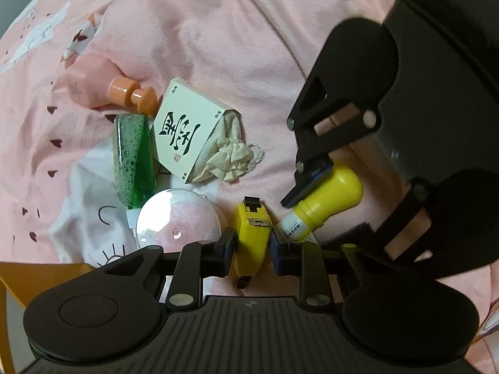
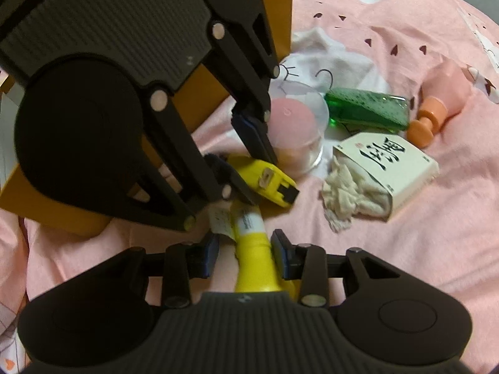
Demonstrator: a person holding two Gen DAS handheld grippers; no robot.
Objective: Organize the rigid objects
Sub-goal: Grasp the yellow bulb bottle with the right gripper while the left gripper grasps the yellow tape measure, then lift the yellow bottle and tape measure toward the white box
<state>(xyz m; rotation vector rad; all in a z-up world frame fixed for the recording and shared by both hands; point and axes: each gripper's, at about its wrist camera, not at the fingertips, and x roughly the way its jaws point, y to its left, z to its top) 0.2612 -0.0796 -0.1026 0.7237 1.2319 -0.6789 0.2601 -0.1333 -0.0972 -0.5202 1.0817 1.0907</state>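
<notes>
While both my claws work low over the pink bedsheet (image 1: 237, 31), my left claw (image 1: 251, 246) is clenched on a yellow tape measure (image 1: 252, 233) lying on the sheet. My right claw (image 2: 244, 257) straddles a yellow-capped bottle (image 2: 252, 258), 1 pad touching it, the other apart. Nearby lie a clear round container (image 1: 177, 221), a green bottle (image 1: 132, 155), a white box (image 1: 184, 131) spilling a cloth pouch (image 1: 227, 155), and a pink bottle (image 1: 93, 84).
</notes>
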